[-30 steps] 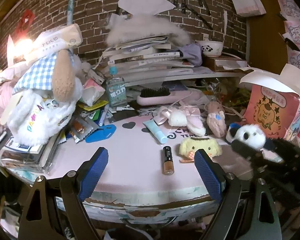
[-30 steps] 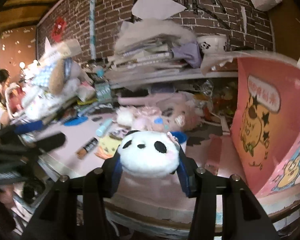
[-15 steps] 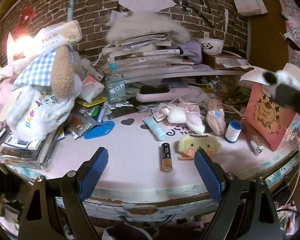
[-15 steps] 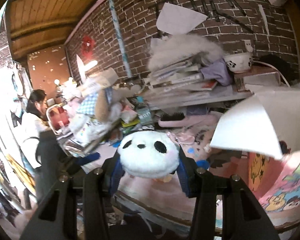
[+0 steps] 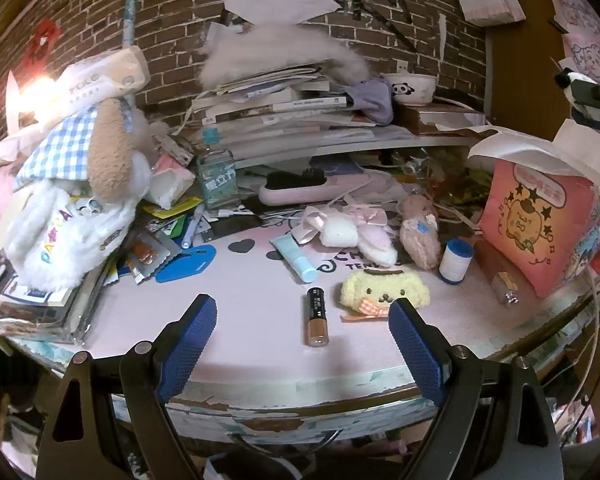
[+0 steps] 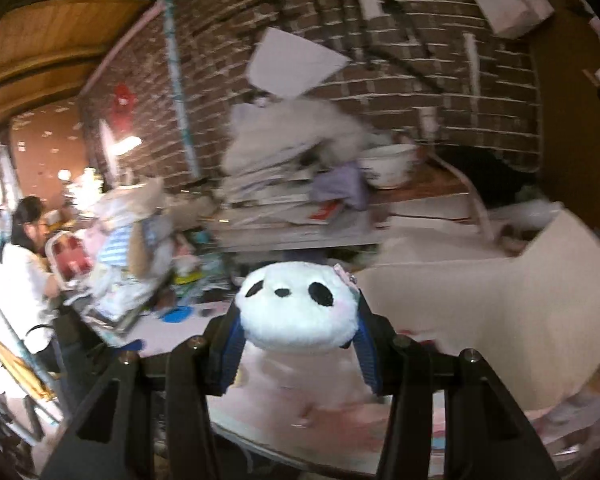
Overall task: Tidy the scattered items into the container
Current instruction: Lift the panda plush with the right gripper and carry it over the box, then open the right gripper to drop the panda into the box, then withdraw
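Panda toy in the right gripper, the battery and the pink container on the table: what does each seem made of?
Panda toy: soft white plush, judging by its fuzzy pile, squeezed between the right gripper pads.
Battery: probably metal in a glossy black and copper wrap.
Pink container: looks like printed fabric or coated card; its sides bulge slightly, with white paper flaps on top.

The right wrist view is smeared by motion: the book stack [image 6: 276, 188], bowl [image 6: 387, 164] and pink bag [image 6: 483, 320] have soft, doubled outlines, and no print can be read there. The panda plush [image 6: 296, 308] hides the bench's far middle behind it. In the left wrist view the same plush [image 5: 571, 82] is cut off by the right edge, and the bench [image 5: 240, 304] has its left corner buried under clutter.
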`<state>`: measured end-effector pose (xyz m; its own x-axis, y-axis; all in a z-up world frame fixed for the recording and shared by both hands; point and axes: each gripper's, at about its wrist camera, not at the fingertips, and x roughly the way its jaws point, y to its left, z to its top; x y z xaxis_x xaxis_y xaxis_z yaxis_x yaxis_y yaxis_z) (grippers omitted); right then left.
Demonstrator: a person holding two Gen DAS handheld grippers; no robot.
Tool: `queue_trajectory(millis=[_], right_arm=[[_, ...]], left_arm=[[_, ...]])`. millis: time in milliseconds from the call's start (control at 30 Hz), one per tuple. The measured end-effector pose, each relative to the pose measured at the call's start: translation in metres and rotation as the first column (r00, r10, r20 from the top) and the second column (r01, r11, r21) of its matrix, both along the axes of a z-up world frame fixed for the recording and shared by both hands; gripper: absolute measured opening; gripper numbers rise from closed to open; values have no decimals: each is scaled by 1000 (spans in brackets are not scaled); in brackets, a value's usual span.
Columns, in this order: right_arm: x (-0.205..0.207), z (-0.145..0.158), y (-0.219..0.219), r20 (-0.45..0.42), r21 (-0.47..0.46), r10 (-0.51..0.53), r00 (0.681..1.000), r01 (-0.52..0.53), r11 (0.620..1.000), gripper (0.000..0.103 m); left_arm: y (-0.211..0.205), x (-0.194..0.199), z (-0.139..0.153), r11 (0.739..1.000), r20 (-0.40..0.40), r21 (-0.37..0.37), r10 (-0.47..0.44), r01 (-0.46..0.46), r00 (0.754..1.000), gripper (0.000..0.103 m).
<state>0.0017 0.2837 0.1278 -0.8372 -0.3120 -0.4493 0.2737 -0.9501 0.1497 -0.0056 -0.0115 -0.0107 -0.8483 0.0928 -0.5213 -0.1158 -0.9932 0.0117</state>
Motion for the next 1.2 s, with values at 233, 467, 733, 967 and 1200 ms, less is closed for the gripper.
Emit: queue_trajectory(millis=[233,467,733,967,1200], right_arm=[[-46,-6,39,182,93,-115,977,99,991,45],[-93,-37,55,375,147,-148,915,99,984,45],[-130,-65,52,546,156,-144,826,68,985,47],[-137,-67,52,594,160,-137,793,50,986,51],[-132,-60,56,583,105,-122,803,74,992,82]], left_arm=[[3,-1,1,1000,1,-5,-6,6,1000,86],[5,-1,1,1000,2,-11,-10,10,1000,86],[4,-1,0,1000,4,-9,-12,12,1000,86],[2,-2,-1,1000,5,-8,-11,11,1000,86],[2,-3,-3,1000,8,-14,-17,17,1000,86]])
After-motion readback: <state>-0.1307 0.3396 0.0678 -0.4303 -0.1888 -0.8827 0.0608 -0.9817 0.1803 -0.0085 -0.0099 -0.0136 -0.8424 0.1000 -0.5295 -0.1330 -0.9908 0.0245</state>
